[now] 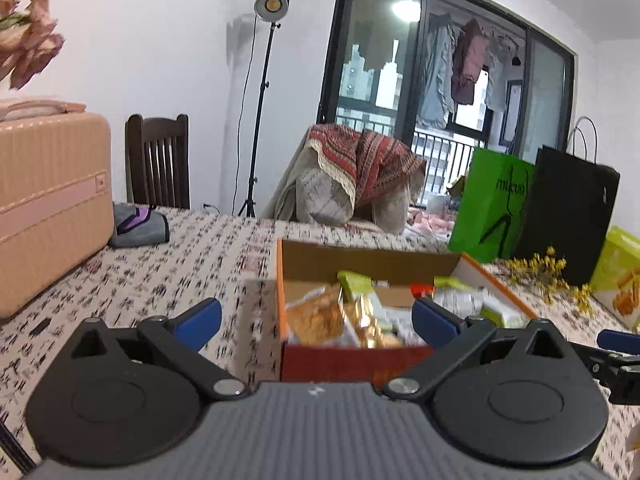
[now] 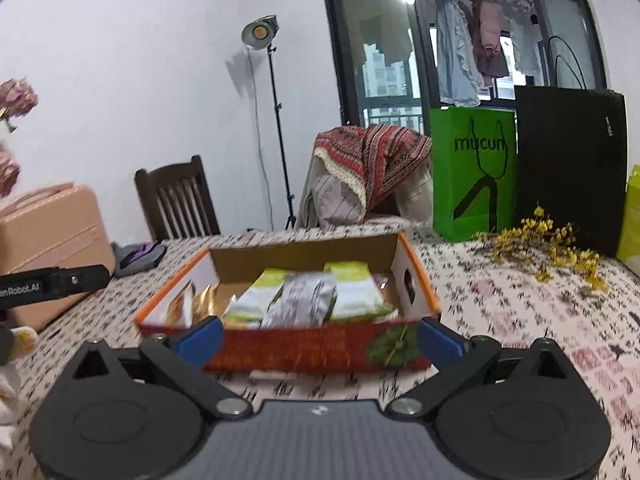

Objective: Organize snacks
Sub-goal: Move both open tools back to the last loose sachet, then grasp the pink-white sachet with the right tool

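Right tool [image 2: 318,340] spread, empty; orange box [image 2: 288,346] packet-filled.

Snack box [image 2: 280,344] open-topped; bags [image 2: 568,160] behind

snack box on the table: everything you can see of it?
The box is an open, lidless cardboard tray: red patterned front wall with a green leaf print, orange rim, plain brown inside. It sits flat on the patterned tablecloth, part-filled with packets in green-white, silver and gold wrappers. Neither claw touches it.
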The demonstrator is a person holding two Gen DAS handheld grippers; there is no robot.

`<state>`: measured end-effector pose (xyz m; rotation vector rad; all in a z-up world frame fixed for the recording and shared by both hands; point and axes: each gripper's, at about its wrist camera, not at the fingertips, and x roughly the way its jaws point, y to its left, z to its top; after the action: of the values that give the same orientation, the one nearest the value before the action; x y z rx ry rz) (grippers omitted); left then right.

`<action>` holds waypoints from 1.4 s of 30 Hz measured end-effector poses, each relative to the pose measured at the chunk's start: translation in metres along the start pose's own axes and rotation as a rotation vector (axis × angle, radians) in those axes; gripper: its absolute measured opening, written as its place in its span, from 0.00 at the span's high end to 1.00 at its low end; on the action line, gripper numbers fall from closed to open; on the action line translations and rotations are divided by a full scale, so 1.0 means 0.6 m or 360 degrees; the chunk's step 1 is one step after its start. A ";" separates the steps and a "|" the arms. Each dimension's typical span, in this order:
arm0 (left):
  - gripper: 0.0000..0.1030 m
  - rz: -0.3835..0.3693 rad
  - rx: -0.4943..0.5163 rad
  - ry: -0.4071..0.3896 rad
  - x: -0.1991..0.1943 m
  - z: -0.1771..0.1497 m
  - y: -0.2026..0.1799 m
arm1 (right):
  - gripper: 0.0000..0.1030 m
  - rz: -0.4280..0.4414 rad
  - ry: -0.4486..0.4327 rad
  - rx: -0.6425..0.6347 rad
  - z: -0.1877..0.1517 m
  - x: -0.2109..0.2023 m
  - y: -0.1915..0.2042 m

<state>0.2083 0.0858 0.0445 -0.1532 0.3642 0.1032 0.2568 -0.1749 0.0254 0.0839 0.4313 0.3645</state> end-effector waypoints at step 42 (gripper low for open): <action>0.00 -0.0049 -0.0047 0.0251 -0.030 -0.155 0.089 | 0.26 -0.0049 0.0431 -0.0174 -0.148 0.046 0.112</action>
<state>0.1526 0.1216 -0.0419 -0.1964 0.5175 0.0660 0.2205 -0.1017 -0.0556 -0.0798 0.6783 0.3699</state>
